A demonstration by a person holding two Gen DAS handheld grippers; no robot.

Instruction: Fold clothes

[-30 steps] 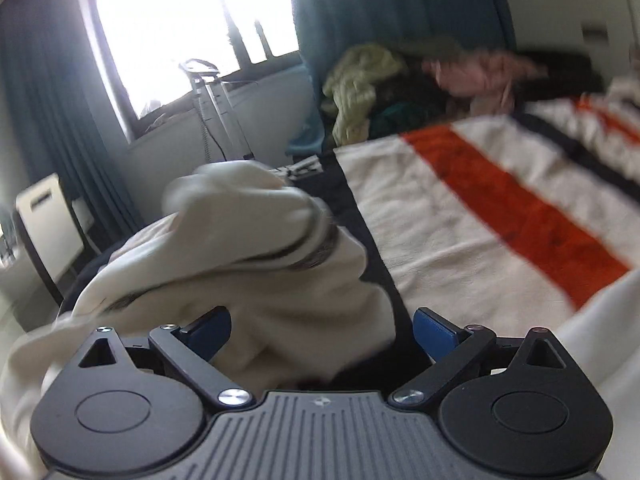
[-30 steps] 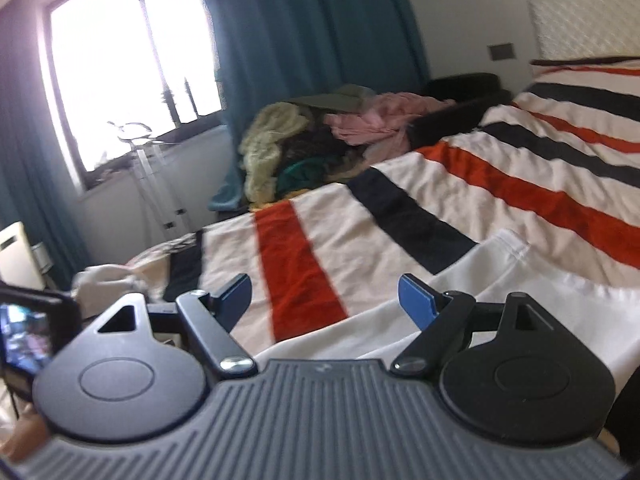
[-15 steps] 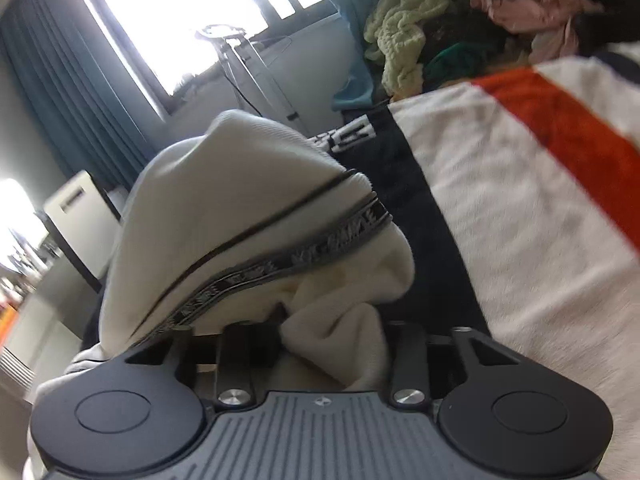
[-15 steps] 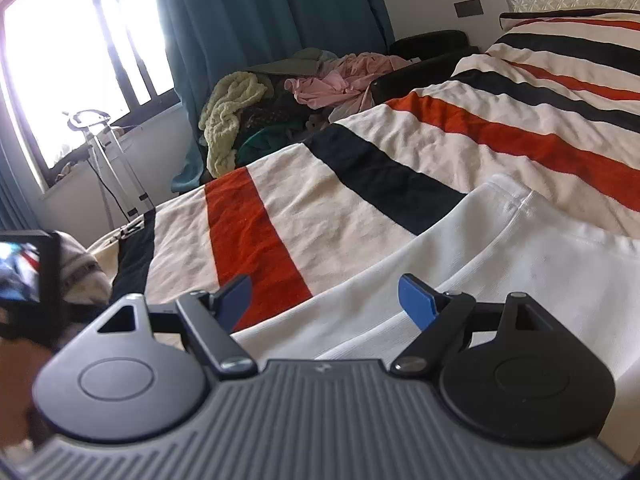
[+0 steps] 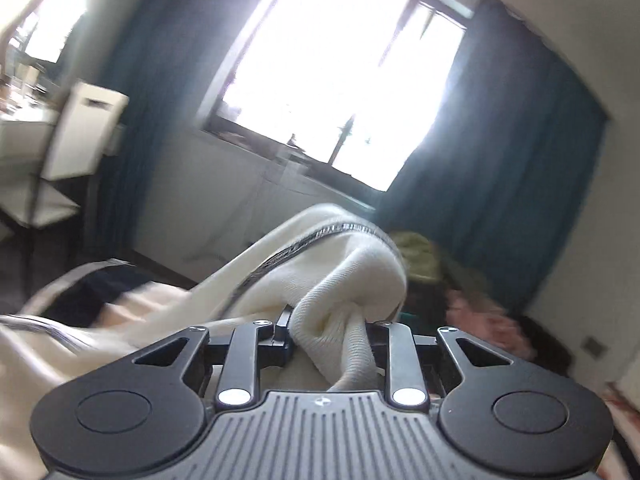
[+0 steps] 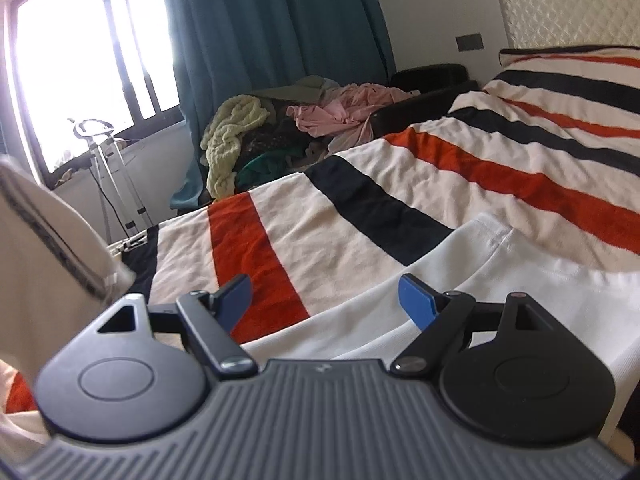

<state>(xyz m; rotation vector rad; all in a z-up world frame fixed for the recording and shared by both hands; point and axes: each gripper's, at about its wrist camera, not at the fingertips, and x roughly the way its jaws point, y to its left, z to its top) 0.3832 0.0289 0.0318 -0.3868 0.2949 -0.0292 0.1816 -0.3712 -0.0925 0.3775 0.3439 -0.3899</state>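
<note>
Change since the earlier frames: left gripper (image 5: 332, 320), then wide open before the cream knit garment (image 5: 344, 280), has closed its jaws on a bunched fold and lifted it off the bed, so its view now faces the window (image 5: 340, 72) where it faced the blanket; the last half second shows a slight reopening, cloth remaining pinched between the jaws. Right gripper (image 6: 324, 300): unchanged, fingers wide, nothing between them, hovering over the white T-shirt (image 6: 500, 280) laid flat on the striped blanket (image 6: 400, 176). Cream garment: hanging from the left jaws, its dark-trimmed edge visible at the left of the right-wrist view. Beyond: heap of unfolded clothes (image 6: 304, 128) by the teal curtain (image 6: 272, 28). Risk: the grip holds a thick wad, not an edge; a fast swing could slip it free or drop the garment crumpled across the T-shirt.
</note>
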